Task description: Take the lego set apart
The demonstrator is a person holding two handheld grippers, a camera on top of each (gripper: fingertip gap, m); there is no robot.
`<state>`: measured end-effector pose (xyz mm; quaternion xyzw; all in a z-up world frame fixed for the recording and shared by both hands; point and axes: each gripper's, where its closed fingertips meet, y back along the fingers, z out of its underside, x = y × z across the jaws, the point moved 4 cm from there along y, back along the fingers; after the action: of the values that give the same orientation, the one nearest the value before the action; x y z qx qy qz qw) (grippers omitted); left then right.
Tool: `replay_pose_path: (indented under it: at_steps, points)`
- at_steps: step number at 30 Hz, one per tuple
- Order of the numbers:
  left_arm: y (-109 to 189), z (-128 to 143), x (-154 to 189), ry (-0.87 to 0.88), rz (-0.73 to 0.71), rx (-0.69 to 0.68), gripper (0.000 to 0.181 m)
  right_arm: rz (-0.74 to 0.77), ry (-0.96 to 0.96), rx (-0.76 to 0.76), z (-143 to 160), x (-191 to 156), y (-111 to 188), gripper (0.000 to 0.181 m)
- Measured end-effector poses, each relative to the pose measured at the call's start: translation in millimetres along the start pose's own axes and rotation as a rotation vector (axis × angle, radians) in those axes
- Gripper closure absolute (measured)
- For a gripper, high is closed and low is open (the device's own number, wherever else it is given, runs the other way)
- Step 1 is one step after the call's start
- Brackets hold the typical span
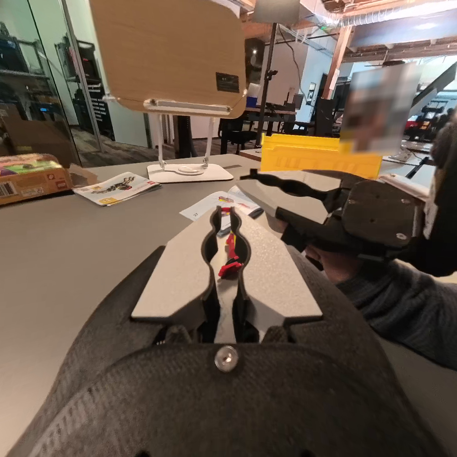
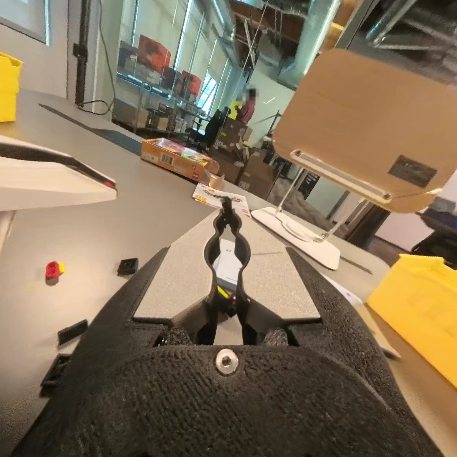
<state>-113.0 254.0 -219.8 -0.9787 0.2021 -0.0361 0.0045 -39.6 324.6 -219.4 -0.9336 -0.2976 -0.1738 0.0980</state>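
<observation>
1. Lego model (image 1: 231, 249), a slim red and yellow build, lies on the grey table (image 1: 74, 247) below the left gripper (image 1: 225, 210), seen through the slot between its fingers; its long axis runs roughly along them, pointing away from the camera.
2. Left gripper fingers are nearly pressed together, with only a narrow gap at the tips. Whether they touch the model I cannot tell; it appears to lie beneath them, not pinched.
3. Right gripper (image 2: 226, 211) pinches a small black piece (image 2: 226, 203) at its fingertips, held above the table. It shows from the side in the left wrist view, just to the right of the left gripper and a little higher.
4. Loose parts lie to the left in the right wrist view: a red and yellow brick (image 2: 54, 270), a black square plate (image 2: 127, 266), and more black pieces (image 2: 71, 332) nearer the camera.
5. Judging by position, the left gripper is nearer the model, so the next grasp likely falls to it, closing across the narrow width.
6. Beyond lie an open instruction booklet (image 1: 237, 205), a second booklet (image 1: 118, 189), yellow bins (image 1: 319, 160), the set's box (image 1: 29, 178), and a wooden stand (image 1: 173, 61).
</observation>
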Motion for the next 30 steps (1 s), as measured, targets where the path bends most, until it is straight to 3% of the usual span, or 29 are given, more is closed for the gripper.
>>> replay_pose_path:
  at_steps: [6,9,12,14,16,18,23,26,30]
  points:
    - [10,-25,12,-0.171,0.002,0.165,0.175,0.052,0.012,0.103,-8,11,5,0.178]
    - [37,-68,5,-0.317,-0.132,0.28,0.175,0.044,0.046,0.139,-12,8,7,0.178]
    - [86,-125,-42,-0.351,-0.373,0.268,0.175,0.027,0.071,0.176,-17,3,9,0.178]
    - [120,-143,-94,-0.266,-0.512,0.118,0.175,0.021,0.082,0.182,-17,2,9,0.178]
    - [153,-137,-149,-0.135,-0.637,-0.115,0.175,0.018,0.088,0.184,-18,1,8,0.178]
    - [179,-112,-192,0.036,-0.693,-0.38,0.175,0.019,0.098,0.183,-18,0,8,0.178]
    - [221,-38,-251,0.172,-0.762,-0.909,0.175,0.017,0.13,0.169,-16,-3,6,0.178]
    - [227,-11,-263,0.378,-0.702,-1.001,0.174,0.02,0.123,0.164,-15,-1,5,0.178]
    - [230,0,-275,0.517,-0.713,-1.029,0.139,0.013,0.109,0.176,-16,-1,6,0.178]
